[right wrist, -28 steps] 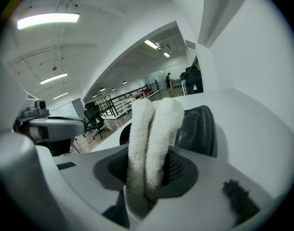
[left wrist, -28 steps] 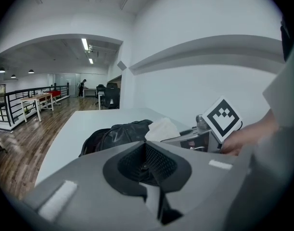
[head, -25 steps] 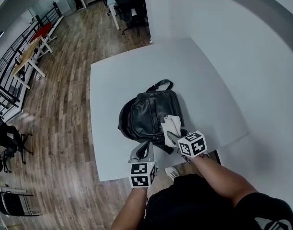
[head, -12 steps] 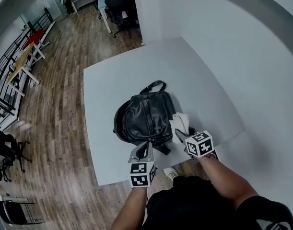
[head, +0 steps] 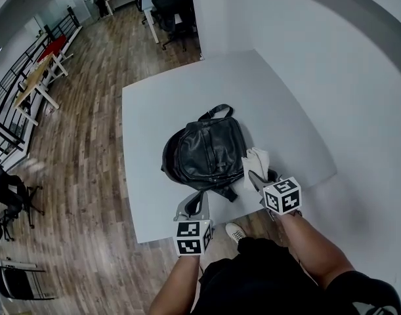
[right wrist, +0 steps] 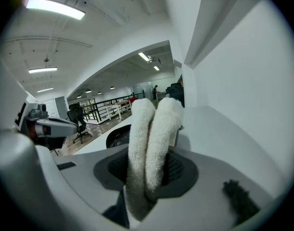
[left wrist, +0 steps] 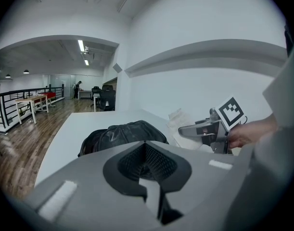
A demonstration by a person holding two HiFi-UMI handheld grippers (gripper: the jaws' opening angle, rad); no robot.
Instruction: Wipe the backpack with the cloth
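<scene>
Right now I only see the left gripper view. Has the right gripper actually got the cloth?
Observer: Yes. The right gripper view shows the right gripper shut on the cloth, which is folded double and stands up between the jaws.
Operator: Is the cloth on the backpack?
Observer: Not on top. In the head view it sits just off the right side of the backpack, over the table. Whether they touch cannot be told.
Operator: Where is my left gripper?
Observer: The head view has the left gripper at the table's near edge, on the backpack's near side.
</scene>
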